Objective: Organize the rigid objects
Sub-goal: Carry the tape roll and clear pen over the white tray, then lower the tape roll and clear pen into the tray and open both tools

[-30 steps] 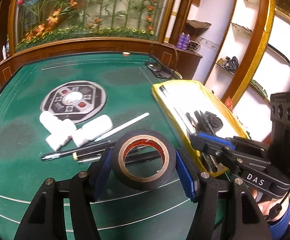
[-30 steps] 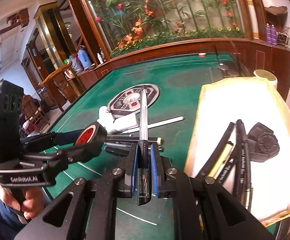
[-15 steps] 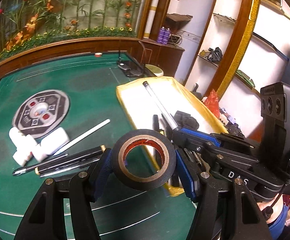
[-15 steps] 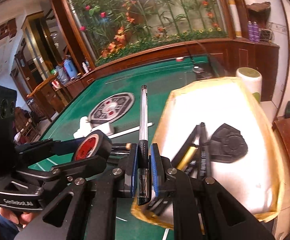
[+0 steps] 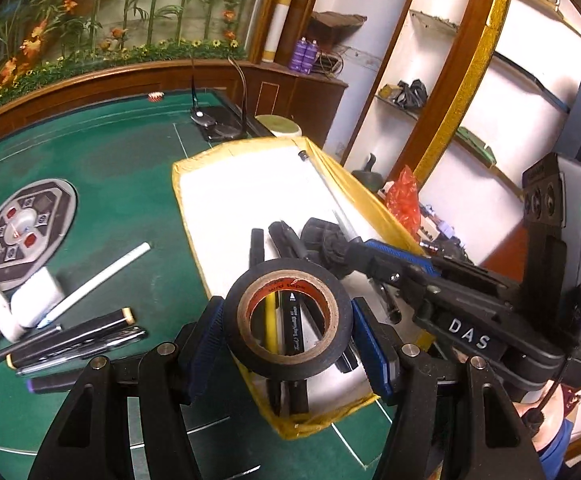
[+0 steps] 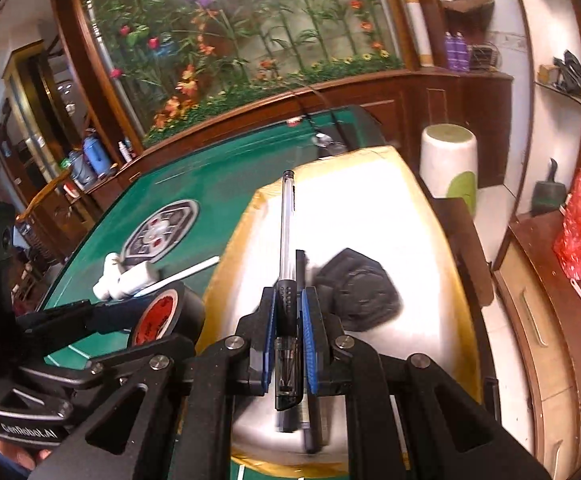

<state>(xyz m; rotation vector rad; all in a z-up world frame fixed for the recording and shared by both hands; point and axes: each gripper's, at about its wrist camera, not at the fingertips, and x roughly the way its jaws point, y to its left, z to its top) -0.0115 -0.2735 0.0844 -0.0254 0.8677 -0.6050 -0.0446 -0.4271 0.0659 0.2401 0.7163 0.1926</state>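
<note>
Now | tray (image 5: 226,168): pens, black disc (image 6: 356,290) | left fingers (image 5: 206,336) clamp tape (image 5: 288,326) | right fingers (image 6: 308,344) clamp pen (image 6: 287,240)

Left tongs (image 5: 288,332) clamp wide; right tongs (image 6: 288,340) pinch narrow.

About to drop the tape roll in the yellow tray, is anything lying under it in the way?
Yes. Below the tape roll in the left tongs, black pens and a yellow pencil already lie on the yellow tray floor.

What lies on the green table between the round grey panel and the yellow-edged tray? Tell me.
In the left wrist view, one white stick lies slantwise on the green table between the round grey panel and the yellow-edged tray; otherwise felt.
</note>
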